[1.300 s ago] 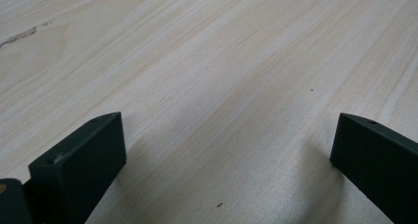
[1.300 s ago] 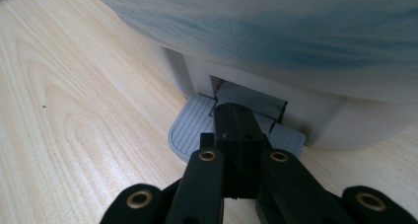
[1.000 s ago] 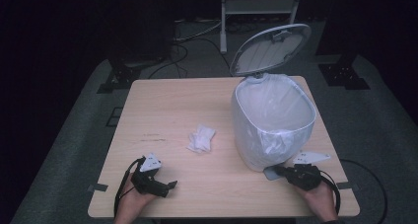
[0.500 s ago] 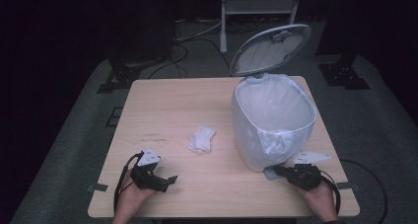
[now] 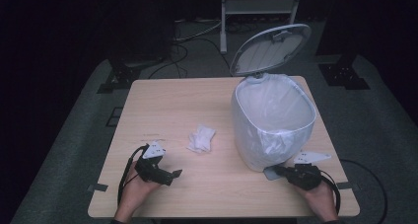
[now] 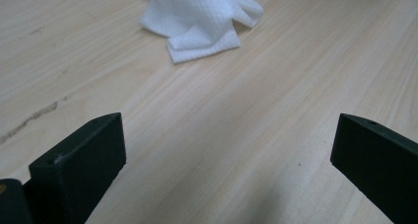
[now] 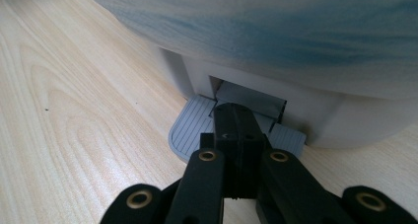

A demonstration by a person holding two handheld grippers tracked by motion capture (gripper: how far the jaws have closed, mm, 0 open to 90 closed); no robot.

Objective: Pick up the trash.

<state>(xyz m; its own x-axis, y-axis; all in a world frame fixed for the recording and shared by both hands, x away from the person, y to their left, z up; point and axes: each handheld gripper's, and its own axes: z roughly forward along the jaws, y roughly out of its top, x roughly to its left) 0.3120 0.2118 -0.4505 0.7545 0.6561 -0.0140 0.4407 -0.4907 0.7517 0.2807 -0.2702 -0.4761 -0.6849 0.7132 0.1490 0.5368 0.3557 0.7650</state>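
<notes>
**Right jaws on bin pedal, left open short of tissue**

Right hand-held gripper (image 5: pixel 280 171): jaws together, nothing between them. In the right gripper view the closed tips (image 7: pixel 238 116) sit on top of the grey ribbed pedal (image 7: pixel 194 128) at the foot of the white bin (image 5: pixel 272 123). Pedal pokes out of a slot in the bin base, directly ahead of and under the tips. Bin body rises right beyond the jaws, close. Lid (image 5: pixel 272 48) stands up, tilted back on the far side of the bin from this gripper. Clear liner bag inside, folded over the rim.

Left hand-held gripper (image 5: pixel 167 175): jaws apart, wide, nothing between them but bare bench (image 5: pixel 167 105). In the left gripper view both black jaws frame light wood grain; whether they touch the bench I cannot tell.

Crumpled white tissue (image 6: pixel 199 18): lies flat on the bench ahead of the left gripper's jaws, apart from them, slightly towards the left jaw in that gripper's own view. In the high view the tissue (image 5: pixel 201 138) sits between the left gripper and the bin, near the bin but not touching it, and well apart from the right gripper.

Both hands hold the grippers at the near edge of the bench, cables trailing back off it.
</notes>
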